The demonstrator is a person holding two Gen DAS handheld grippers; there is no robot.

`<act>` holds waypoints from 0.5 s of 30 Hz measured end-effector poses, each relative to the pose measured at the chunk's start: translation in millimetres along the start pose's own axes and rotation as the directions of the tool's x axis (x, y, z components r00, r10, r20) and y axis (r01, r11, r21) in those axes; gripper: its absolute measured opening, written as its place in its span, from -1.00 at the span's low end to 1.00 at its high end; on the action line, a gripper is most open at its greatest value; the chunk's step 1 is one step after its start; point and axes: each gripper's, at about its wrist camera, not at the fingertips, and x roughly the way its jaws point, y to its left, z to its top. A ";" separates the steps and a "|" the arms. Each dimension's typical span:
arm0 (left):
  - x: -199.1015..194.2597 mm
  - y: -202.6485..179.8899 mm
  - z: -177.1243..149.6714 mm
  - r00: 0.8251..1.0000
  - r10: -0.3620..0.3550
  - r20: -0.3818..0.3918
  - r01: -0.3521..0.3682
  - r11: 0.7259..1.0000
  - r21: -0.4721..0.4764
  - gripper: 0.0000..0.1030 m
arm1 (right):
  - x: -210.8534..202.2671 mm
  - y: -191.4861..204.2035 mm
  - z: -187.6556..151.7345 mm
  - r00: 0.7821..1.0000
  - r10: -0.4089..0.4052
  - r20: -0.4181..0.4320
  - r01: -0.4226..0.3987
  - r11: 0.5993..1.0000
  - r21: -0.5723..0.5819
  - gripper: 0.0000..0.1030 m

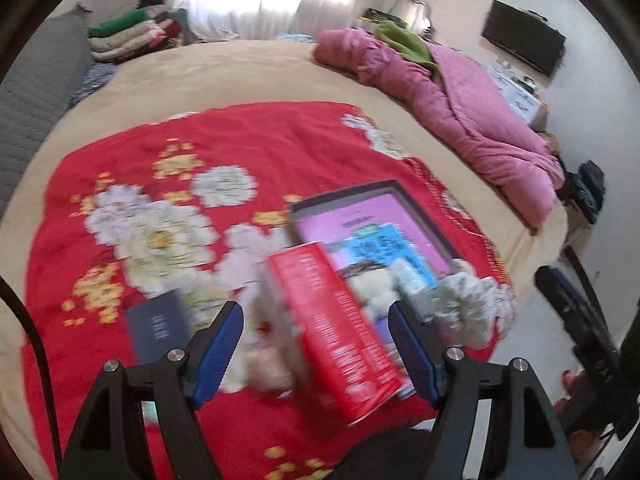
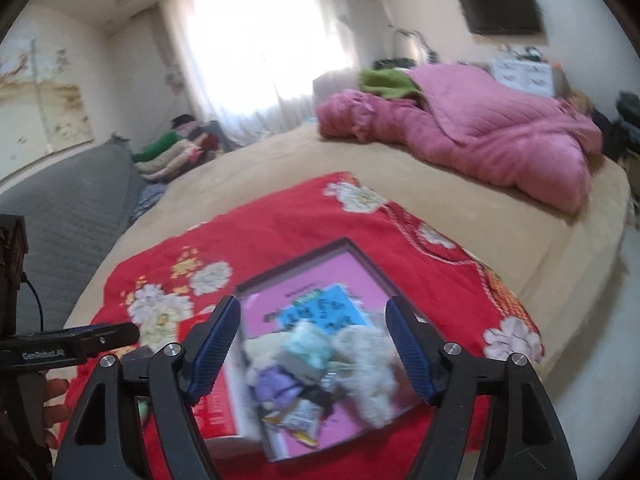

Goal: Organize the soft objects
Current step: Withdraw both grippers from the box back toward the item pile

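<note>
Both grippers hover over a bed with their blue-padded jaws spread wide and nothing between the pads. Ahead of the left gripper (image 1: 316, 344), a red box (image 1: 336, 332) stands tilted between the fingers' line of sight and the tray (image 1: 344, 196), blocking part of it. Left of the left finger lies a dark booklet (image 1: 158, 326). Past the right finger sits a crumpled white cloth (image 1: 468, 304), at the tray's near corner.

The right gripper (image 2: 312, 344) looks straight down onto the tray (image 2: 296, 256), whose floor is pink with a blue card (image 2: 324, 312) on it. The soft objects (image 2: 320, 364) are heaped in the tray's near part, between the two fingers: a fluffy white one toward the right finger, a pale green and a lilac one in the middle; blur hides finer detail. The red box (image 2: 212, 396) shows beyond the left finger, touching the tray's side.

All rests on a red blanket (image 1: 240, 144) with white flowers, spread on a tan bed (image 2: 280, 160). Far ahead lie a pink quilt (image 2: 480, 132), folded clothes (image 2: 172, 152), a curtained window (image 2: 256, 40) and a wall TV (image 2: 500, 6).
</note>
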 end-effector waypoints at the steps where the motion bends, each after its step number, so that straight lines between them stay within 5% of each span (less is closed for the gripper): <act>1: -6.0 11.6 -3.4 1.000 0.007 0.003 -0.007 1.000 -0.018 0.45 | -1.1 11.2 -0.6 1.000 0.020 0.002 -0.020 1.000 -0.019 0.50; 9: -31.6 94.1 -34.5 0.995 0.100 0.002 -0.098 0.984 -0.146 0.46 | 4.3 97.0 -19.5 0.989 0.136 -0.059 -0.145 0.971 -0.189 0.50; 15: -34.0 129.0 -61.9 0.992 0.120 -0.031 -0.124 0.972 -0.199 0.46 | 14.7 148.0 -44.1 0.980 0.149 -0.132 -0.184 0.933 -0.310 0.51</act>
